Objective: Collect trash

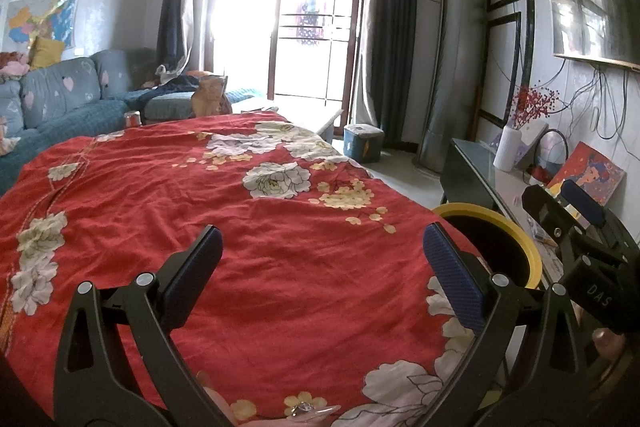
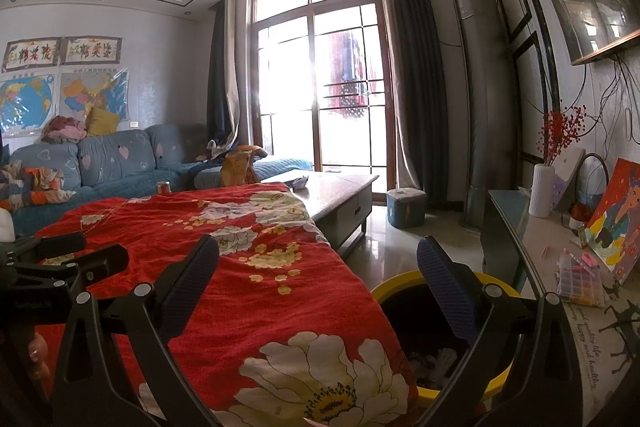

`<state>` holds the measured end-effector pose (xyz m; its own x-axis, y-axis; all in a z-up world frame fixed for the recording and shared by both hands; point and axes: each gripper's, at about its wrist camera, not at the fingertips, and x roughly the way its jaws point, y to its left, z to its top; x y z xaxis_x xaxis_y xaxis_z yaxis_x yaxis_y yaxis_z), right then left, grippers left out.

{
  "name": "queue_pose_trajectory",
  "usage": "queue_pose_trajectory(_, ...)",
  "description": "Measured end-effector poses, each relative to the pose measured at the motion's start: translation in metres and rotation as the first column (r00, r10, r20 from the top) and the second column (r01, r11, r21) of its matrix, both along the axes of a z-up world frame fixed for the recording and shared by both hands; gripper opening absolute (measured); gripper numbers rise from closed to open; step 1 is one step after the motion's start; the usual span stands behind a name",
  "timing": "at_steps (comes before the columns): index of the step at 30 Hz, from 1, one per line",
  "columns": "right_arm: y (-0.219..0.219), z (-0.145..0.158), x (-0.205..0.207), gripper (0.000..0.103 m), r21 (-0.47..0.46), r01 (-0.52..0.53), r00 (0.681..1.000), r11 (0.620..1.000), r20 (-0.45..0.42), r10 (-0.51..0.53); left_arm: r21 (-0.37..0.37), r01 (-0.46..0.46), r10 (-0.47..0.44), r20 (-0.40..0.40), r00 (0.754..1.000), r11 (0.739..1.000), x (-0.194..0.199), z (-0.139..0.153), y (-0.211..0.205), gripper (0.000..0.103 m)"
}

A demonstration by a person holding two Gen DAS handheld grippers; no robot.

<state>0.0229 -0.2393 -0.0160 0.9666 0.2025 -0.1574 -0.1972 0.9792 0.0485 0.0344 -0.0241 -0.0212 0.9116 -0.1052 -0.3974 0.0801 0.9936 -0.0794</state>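
Presently we log two grippers, both empty. Our left gripper hovers over the red flowered cloth with its fingers spread wide apart and nothing between them. Our right gripper likewise has its fingers wide apart, gripping nothing; one sits over the cloth, the other over the bin.

Item: yellow-rimmed bin with a dark inside, standing on the floor just beside the right edge of the cloth-covered desk. Trash, whitish scraps, lies at its bottom, seen from the right wrist. In the left wrist view the same bin shows only its rim and dark inside.

Item: the cloth, red with white and yellow flowers, wrinkled, with no loose trash that we can make out on it. At its far end stand a small red can and an orange-brown bag; what the bag holds we cannot tell.

Item: bare wooden desk past the cloth, carrying a small crumpled paper-like thing.

Item: blue sofa along the left wall, with piled clothes. Blue stool near the glass door. Side shelf on the right with a white vase, a painted canvas and a clear box of small parts.

The right gripper also shows at the right edge of the left wrist view, above the bin.
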Motion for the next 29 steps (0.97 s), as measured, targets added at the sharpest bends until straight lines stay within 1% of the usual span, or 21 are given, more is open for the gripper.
queue_pose_trajectory(5, 0.0, 0.0, 0.0, 0.097, 0.002, -0.001, 1.0, 1.0, -0.001, 0.001, -0.004, 0.003, -0.003, -0.005, 1.0, 1.0, 0.001, -0.001, 0.001, 0.092)
queue_pose_trajectory(8, -0.001, 0.0, 0.001, 0.097, 0.005, -0.003, 1.0, 1.0, 0.0, 0.003, -0.029, 0.01, -0.01, -0.021, 1.0, 1.0, 0.003, -0.004, 0.004, 0.092)
queue_pose_trajectory(11, -0.001, 0.001, 0.004, 0.097, 0.005, -0.01, 1.0, 1.0, -0.011, 0.01, -0.042, 0.004, -0.006, -0.047, 0.999, 0.999, 0.008, -0.009, 0.009, 0.092)
queue_pose_trajectory(13, 0.003, 0.007, 0.004, 0.097, 0.002, -0.041, 0.999, 0.999, -0.005, 0.041, -0.046, -0.02, 0.017, -0.071, 0.997, 0.999, 0.012, -0.01, 0.016, 0.092)
queue_pose_trajectory(15, 0.014, 0.018, 0.007, 0.097, 0.016, -0.095, 0.995, 0.995, -0.029, 0.095, -0.052, -0.046, 0.041, -0.094, 0.995, 0.998, 0.013, -0.007, 0.028, 0.092)
queue_pose_trajectory(17, 0.034, 0.031, 0.014, 0.097, 0.035, -0.165, 0.983, 0.986, -0.07, 0.167, -0.06, -0.087, 0.08, -0.11, 0.991, 0.994, 0.008, -0.002, 0.054, 0.092)
queue_pose_trajectory(18, 0.05, 0.039, 0.019, 0.097, 0.05, -0.206, 0.973, 0.977, -0.093, 0.21, -0.054, -0.116, 0.109, -0.116, 0.987, 0.992, 0.006, 0.001, 0.068, 0.092)
queue_pose_trajectory(20, 0.089, 0.054, 0.027, 0.097, 0.092, -0.31, 0.936, 0.946, -0.143, 0.321, -0.057, -0.192, 0.182, -0.136, 0.974, 0.98, 0.001, 0.005, 0.105, 0.092)
queue_pose_trajectory(21, 0.109, 0.059, 0.029, 0.097, 0.107, -0.347, 0.919, 0.932, -0.16, 0.361, -0.064, -0.262, 0.251, -0.151, 0.956, 0.963, -0.005, 0.008, 0.136, 0.092)
queue_pose_trajectory(22, 0.137, 0.065, 0.033, 0.097, 0.121, -0.399, 0.891, 0.909, -0.183, 0.415, -0.063, -0.336, 0.323, -0.16, 0.933, 0.94, -0.009, 0.009, 0.165, 0.092)
queue_pose_trajectory(23, 0.157, 0.068, 0.036, 0.097, 0.13, -0.433, 0.869, 0.892, -0.203, 0.451, -0.059, -0.416, 0.402, -0.168, 0.9, 0.907, -0.014, 0.011, 0.199, 0.092)
queue_pose_trajectory(24, 0.189, 0.07, 0.04, 0.097, 0.148, -0.48, 0.83, 0.865, -0.243, 0.502, -0.048, -0.478, 0.463, -0.176, 0.869, 0.877, -0.019, 0.011, 0.225, 0.092)
queue_pose_trajectory(25, 0.228, 0.069, 0.043, 0.097, 0.168, -0.524, 0.784, 0.835, -0.289, 0.549, -0.031, -0.538, 0.524, -0.186, 0.831, 0.842, -0.024, 0.01, 0.252, 0.092)
queue_pose_trajectory(26, 0.258, 0.068, 0.045, 0.097, 0.173, -0.552, 0.751, 0.816, -0.323, 0.576, -0.025, -0.589, 0.573, -0.197, 0.795, 0.808, -0.03, 0.007, 0.281, 0.092)
queue_pose_trajectory(27, 0.296, 0.062, 0.046, 0.097, 0.166, -0.585, 0.71, 0.793, -0.368, 0.601, -0.025, -0.635, 0.615, -0.219, 0.757, 0.772, -0.038, 0.001, 0.317, 0.092)
queue_pose_trajectory(28, 0.321, 0.058, 0.047, 0.096, 0.16, -0.613, 0.679, 0.774, -0.393, 0.62, -0.011, -0.683, 0.658, -0.255, 0.708, 0.73, -0.044, -0.008, 0.349, 0.092)
queue_pose_trajectory(29, 0.368, 0.045, 0.05, 0.096, 0.143, -0.656, 0.619, 0.741, -0.459, 0.637, -0.006, -0.723, 0.688, -0.302, 0.66, 0.691, -0.049, -0.018, 0.38, 0.092)
